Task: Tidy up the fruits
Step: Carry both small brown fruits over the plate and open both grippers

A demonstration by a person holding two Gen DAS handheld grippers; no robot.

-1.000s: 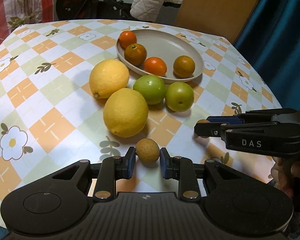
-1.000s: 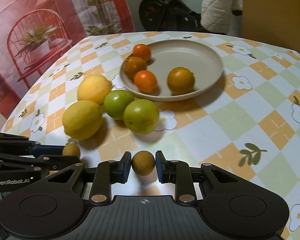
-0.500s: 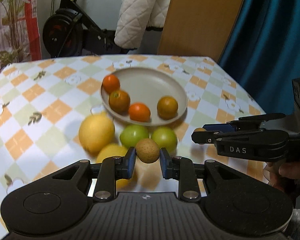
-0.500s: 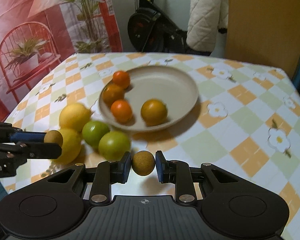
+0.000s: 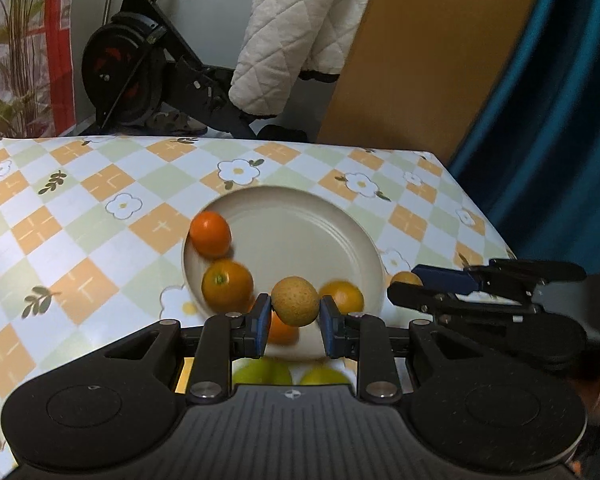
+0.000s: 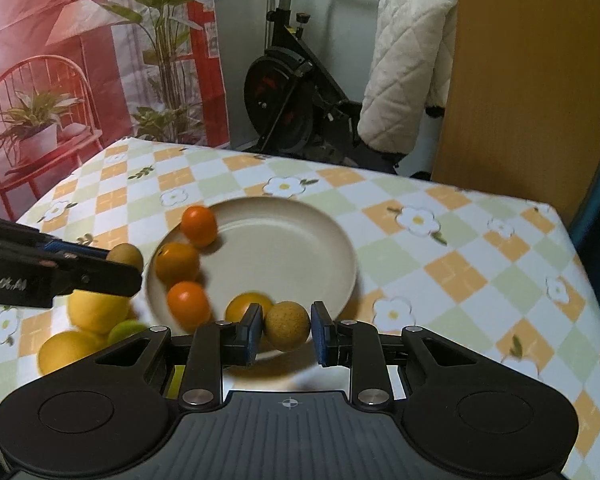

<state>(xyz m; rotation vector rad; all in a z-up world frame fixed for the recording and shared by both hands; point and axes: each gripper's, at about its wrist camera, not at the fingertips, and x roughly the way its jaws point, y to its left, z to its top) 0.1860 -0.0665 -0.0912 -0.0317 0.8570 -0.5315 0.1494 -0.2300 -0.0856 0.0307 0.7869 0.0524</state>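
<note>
Each gripper, left [image 5: 295, 316] and right [image 6: 285, 330], clamped on a brown fruit [image 5: 295, 301] above plate's [image 5: 300, 220] near rim; four oranges [image 6: 198, 226] inside; lemons [image 6: 98, 312] beside plate's left edge

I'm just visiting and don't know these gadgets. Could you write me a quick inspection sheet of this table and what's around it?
Surface: table under a checked, flowered cloth.
Job's things: beige plate holding four orange fruits; lemons and a green fruit beside it.
Clutter: nothing seen.
Grippers: left gripper shut on a small brown fruit; right gripper shut on another brown fruit; both above the plate's near edge.
Cables: nothing seen.
Surroundings: exercise bike, quilted white cover, wooden panel, teal curtain.
</note>
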